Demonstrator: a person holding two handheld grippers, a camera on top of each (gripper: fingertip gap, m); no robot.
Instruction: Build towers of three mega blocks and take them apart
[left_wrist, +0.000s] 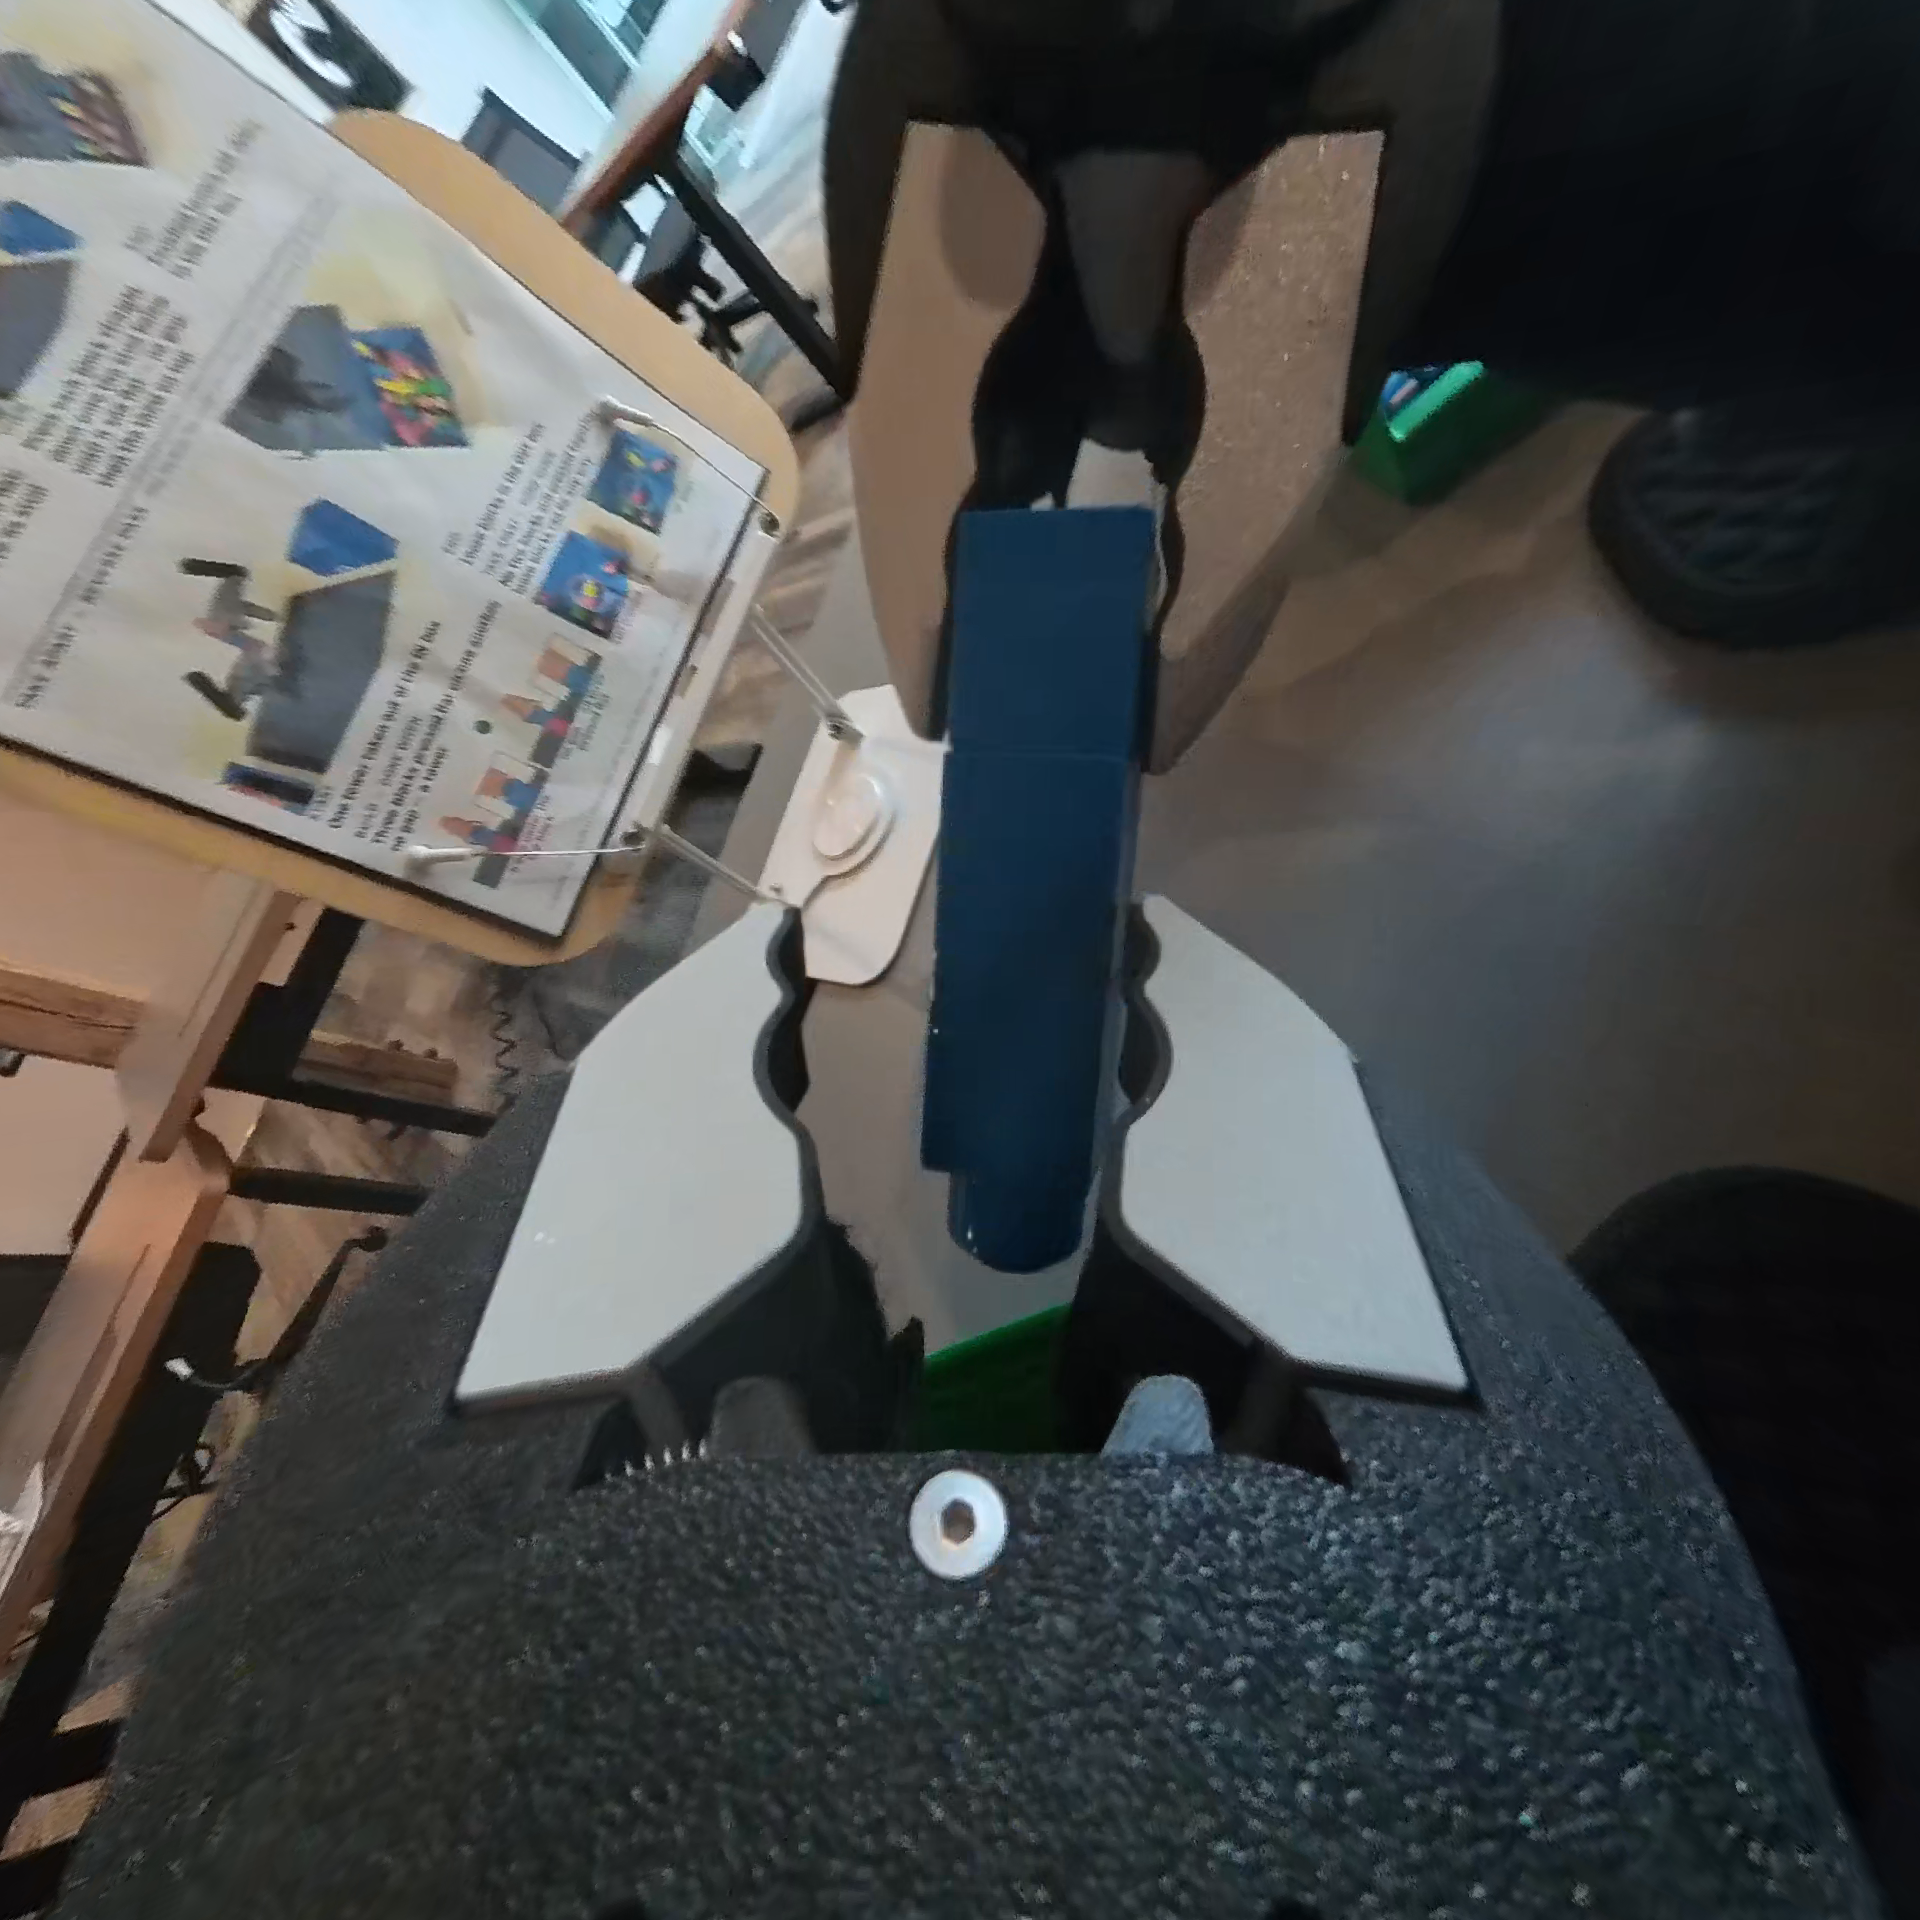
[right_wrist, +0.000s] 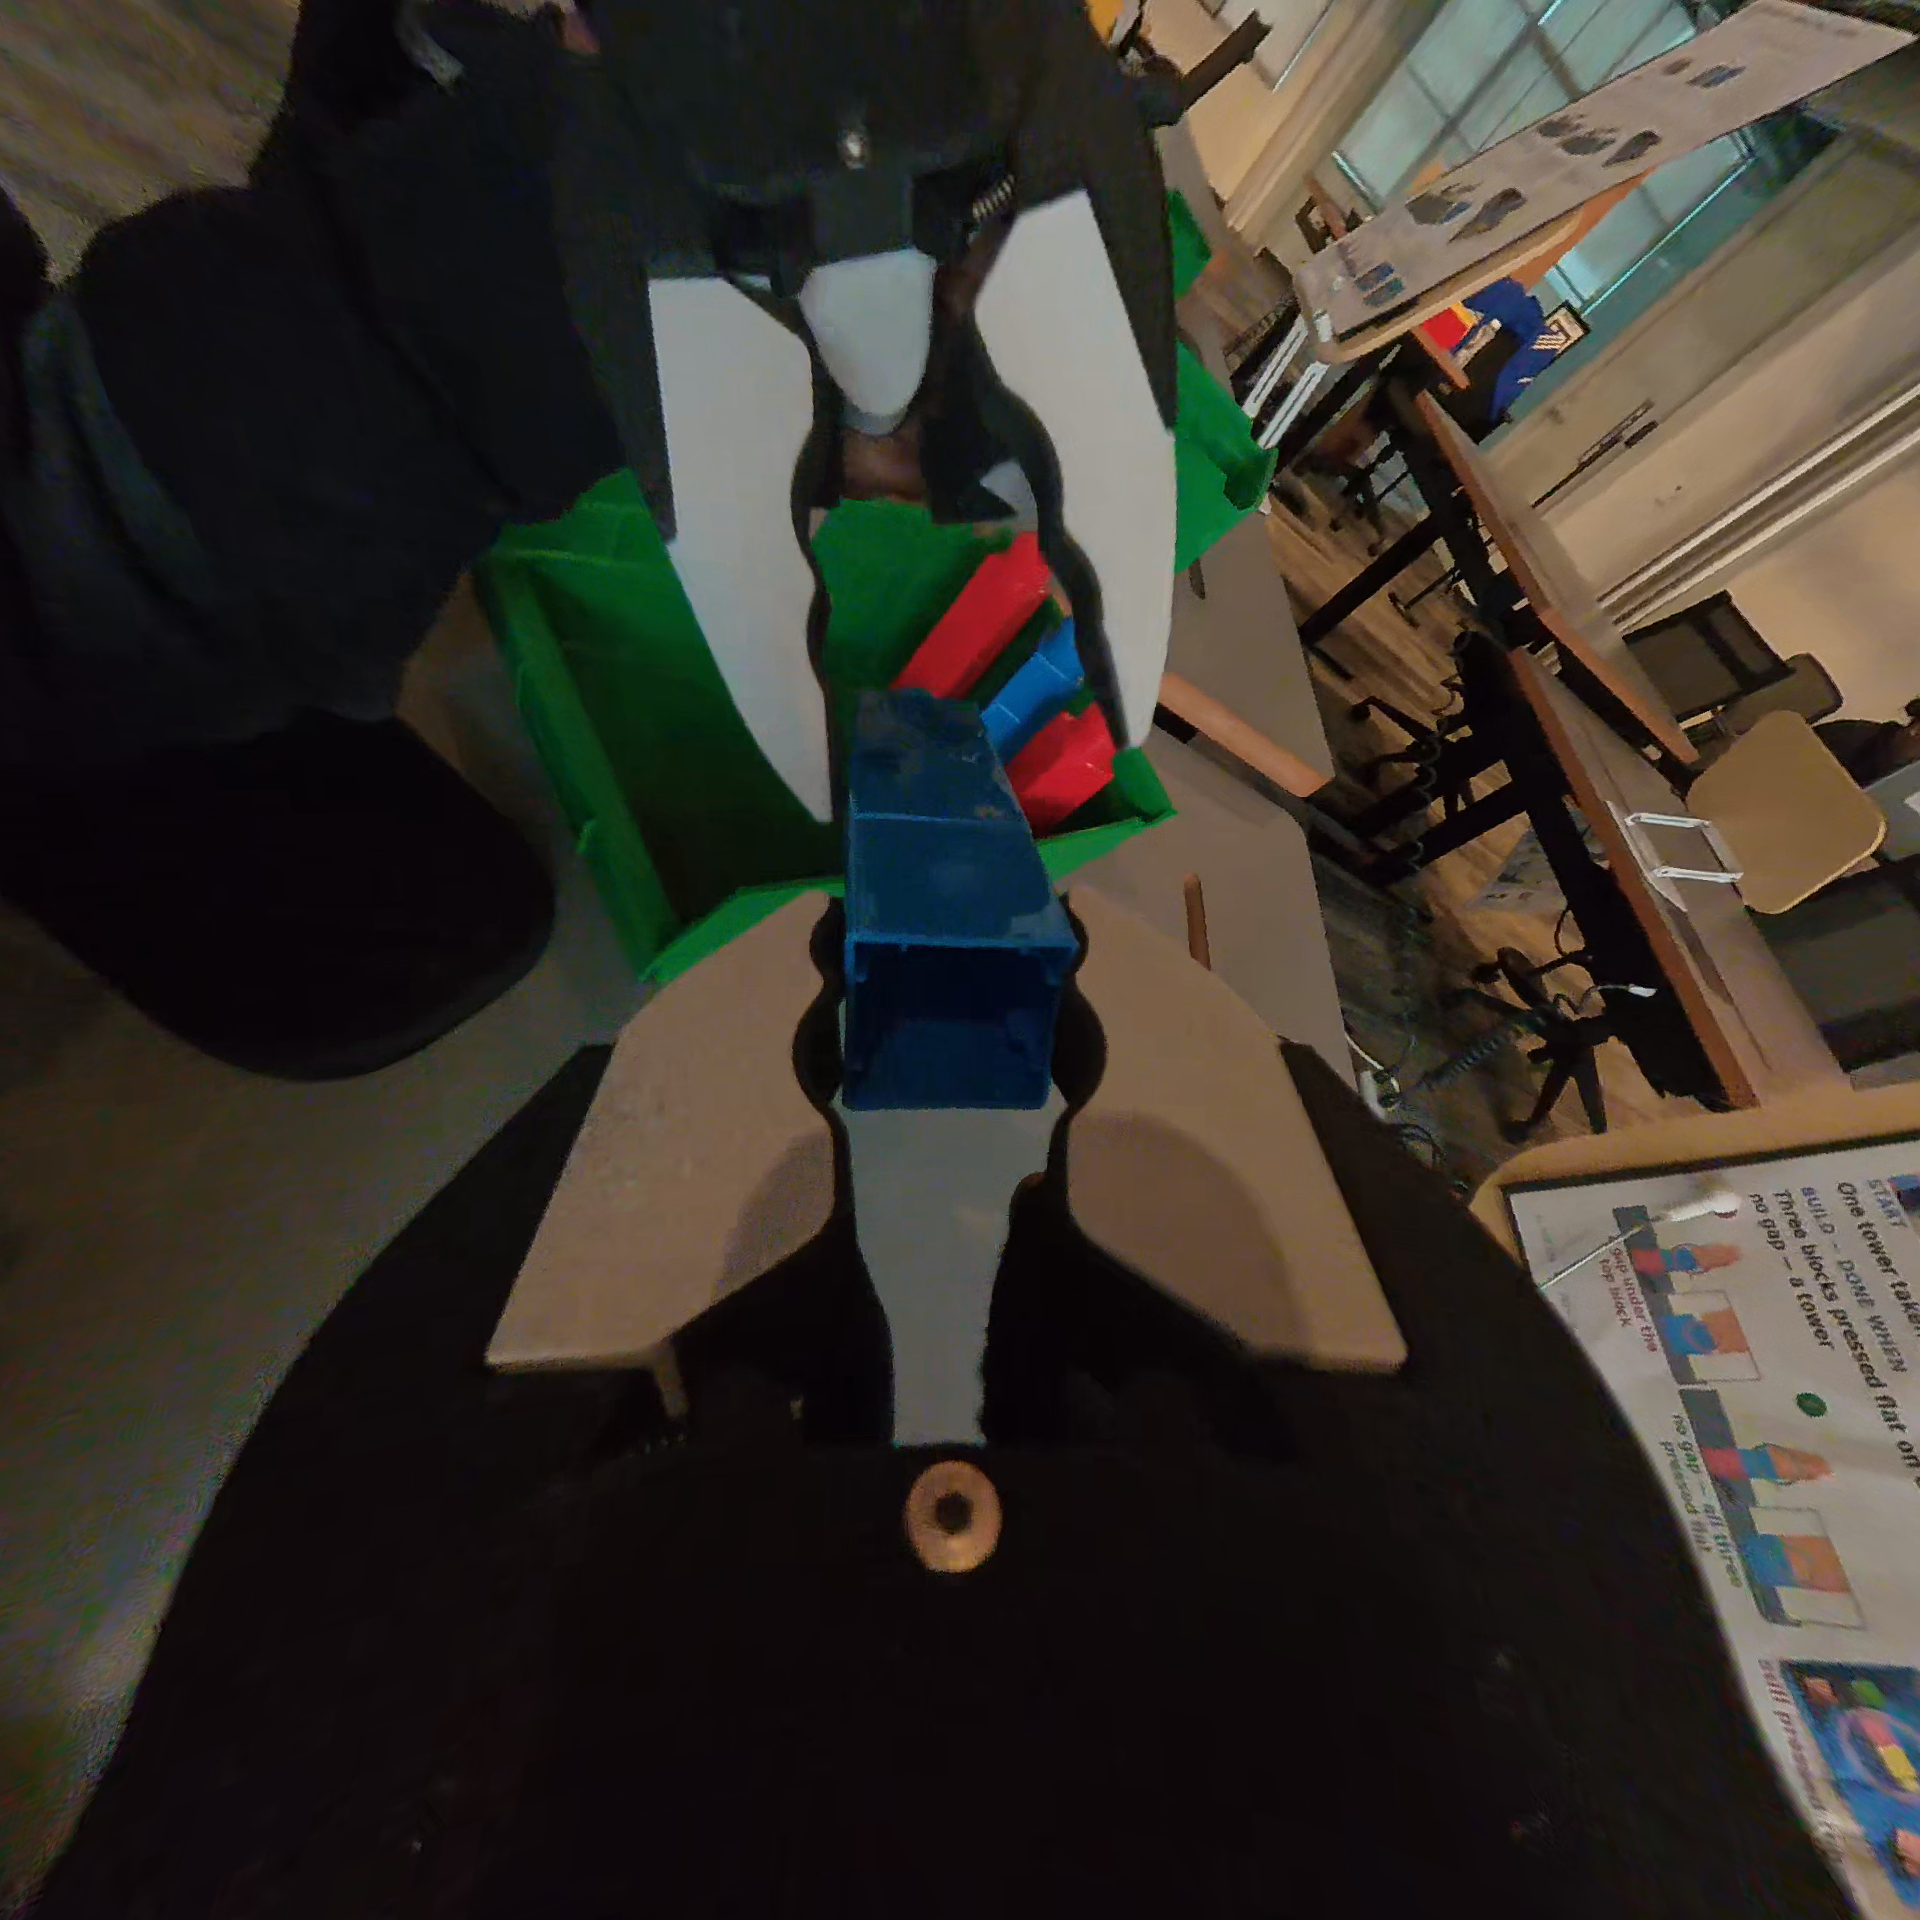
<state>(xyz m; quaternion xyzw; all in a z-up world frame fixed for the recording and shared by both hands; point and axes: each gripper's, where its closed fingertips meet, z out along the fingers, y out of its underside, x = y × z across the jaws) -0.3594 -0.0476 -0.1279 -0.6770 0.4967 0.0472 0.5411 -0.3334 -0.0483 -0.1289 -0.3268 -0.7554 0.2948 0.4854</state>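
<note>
Right gripper (right_wrist: 956, 914) clamped: tan fingers pressed against both flanks of the blue tower (left_wrist: 1039, 883) at its hollow base end. Left gripper (left_wrist: 966, 914) parted: grey fingers set either side of the stud end, one finger against the plastic, a visible gap at the other, so no real grip there. Tower held in the air, spanning from between one pair of fingers to between the other.

Probably a take-apart step, with the second hold not yet made.

To do it well:
- Close the grey fingers squarely on the end block only, short of the seam.
- Keep the tan fingers firm on their end and clear of the same seam.
- Peel with a slight tilt instead of a straight tug, since snug studs tend to release suddenly.
- Keep both pairs of fingers aligned along the tower's axis, so nothing twists out sideways.

Count:
- One tower. One seam plain in the left wrist view, so at least two blocks; a third likely, not confirmed.
- One green bin (right_wrist: 623, 707) beyond the tan fingertips, behind the grey fingers.
- Inside it, two red blocks (right_wrist: 977, 613) and one lighter blue block (right_wrist: 1039, 681) showing, others perhaps hidden.
- One instruction sheet (left_wrist: 312, 468) on a stand, off to the side of the grey fingers.
</note>
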